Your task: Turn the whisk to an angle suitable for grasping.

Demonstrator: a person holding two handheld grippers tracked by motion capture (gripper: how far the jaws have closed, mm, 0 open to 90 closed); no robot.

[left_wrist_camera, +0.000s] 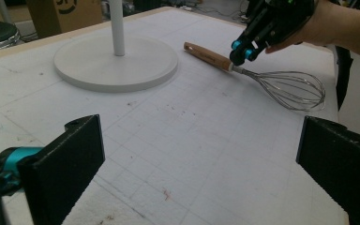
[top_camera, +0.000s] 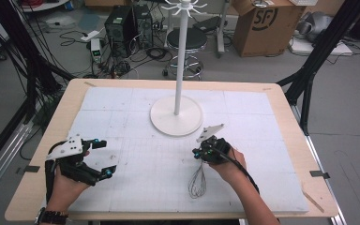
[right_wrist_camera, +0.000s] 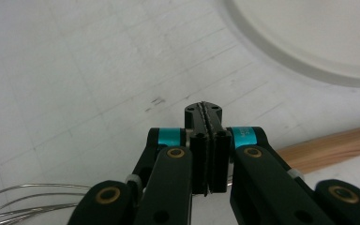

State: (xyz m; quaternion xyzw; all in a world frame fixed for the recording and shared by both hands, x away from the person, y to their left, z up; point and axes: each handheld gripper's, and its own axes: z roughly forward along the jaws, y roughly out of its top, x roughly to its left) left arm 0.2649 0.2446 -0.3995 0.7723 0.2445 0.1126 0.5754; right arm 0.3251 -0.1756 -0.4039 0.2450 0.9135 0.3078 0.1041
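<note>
One whisk, one stand, left gripper jaws released, right gripper jaws clenched.

Whisk handle and wires cut off at frame edges.

My jaws: flat black slabs, matte, square-edged.
My left gripper: black linkage, teal collars, grey three-cornered plate on top.
My right gripper: black arms, brass-coloured pivot screws, teal bands, ridged pads.
Cable: black, trailing from the right one.
Left wrist: dark beaded band.
</note>
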